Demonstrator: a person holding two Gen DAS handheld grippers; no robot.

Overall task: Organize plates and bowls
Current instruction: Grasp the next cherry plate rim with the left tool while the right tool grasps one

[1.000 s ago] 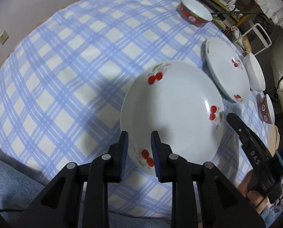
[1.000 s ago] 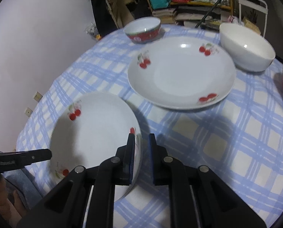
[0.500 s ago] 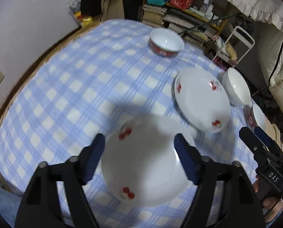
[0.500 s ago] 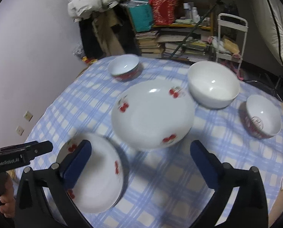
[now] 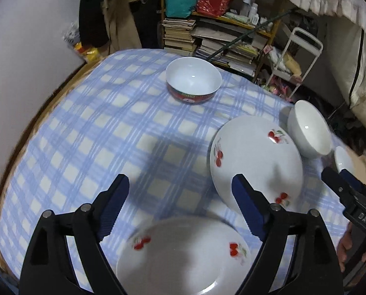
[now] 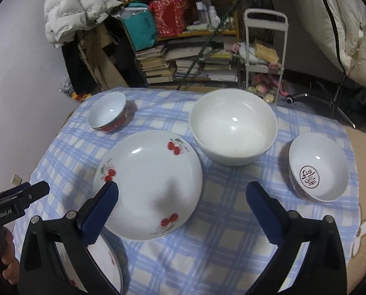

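Both let go: the left gripper (image 5: 180,204), jaws just spreading, and the right gripper (image 6: 183,211), gaping wide, hover empty over the checked bench (image 5: 104,132), near cherry plate (image 5: 183,255) flat at six o'clock, second cherry plate (image 6: 148,184) dead centre, round, no long axis.

The left gripper (image 5: 178,200) fills the bottom of its own view, pointing steeply downward, its blue-padded jaws spread wide after just opening, with nothing pinched between them. The right gripper (image 6: 181,204) sits likewise at the bottom of its frame, jaws spread fully and gripping nothing. Each gripper shows in the other's view: the right one at the right edge, the left one at the lower left, with fingers (image 6: 7,253) of the person's hand wrapped on its handle
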